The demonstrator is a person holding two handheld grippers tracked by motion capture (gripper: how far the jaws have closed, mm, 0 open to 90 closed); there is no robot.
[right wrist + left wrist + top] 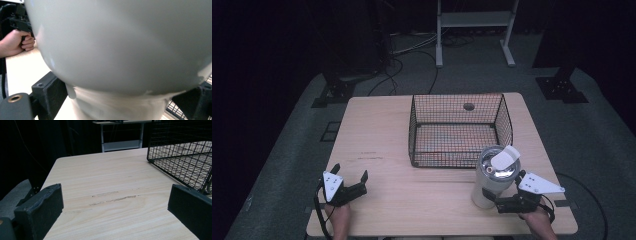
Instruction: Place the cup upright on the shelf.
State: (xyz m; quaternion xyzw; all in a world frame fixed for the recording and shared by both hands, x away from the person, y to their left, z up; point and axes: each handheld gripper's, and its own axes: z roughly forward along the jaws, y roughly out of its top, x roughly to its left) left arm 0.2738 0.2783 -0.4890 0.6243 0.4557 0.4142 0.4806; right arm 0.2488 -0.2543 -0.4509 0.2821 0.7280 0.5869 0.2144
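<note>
**Tumbler gripped, basket waiting**

The right gripper (501, 200) clamped the white tumbler's (493, 177) base at the desk's (377, 130) five o'clock. The wire basket (460, 131), at twelve from it, held nothing; lifting and placing likely remained. The left gripper (349, 178) rested wide open and empty.

A white tumbler (120, 50) sits between the black jaws, one on each side of its narrower base; a hand (15, 43) beyond.
</note>
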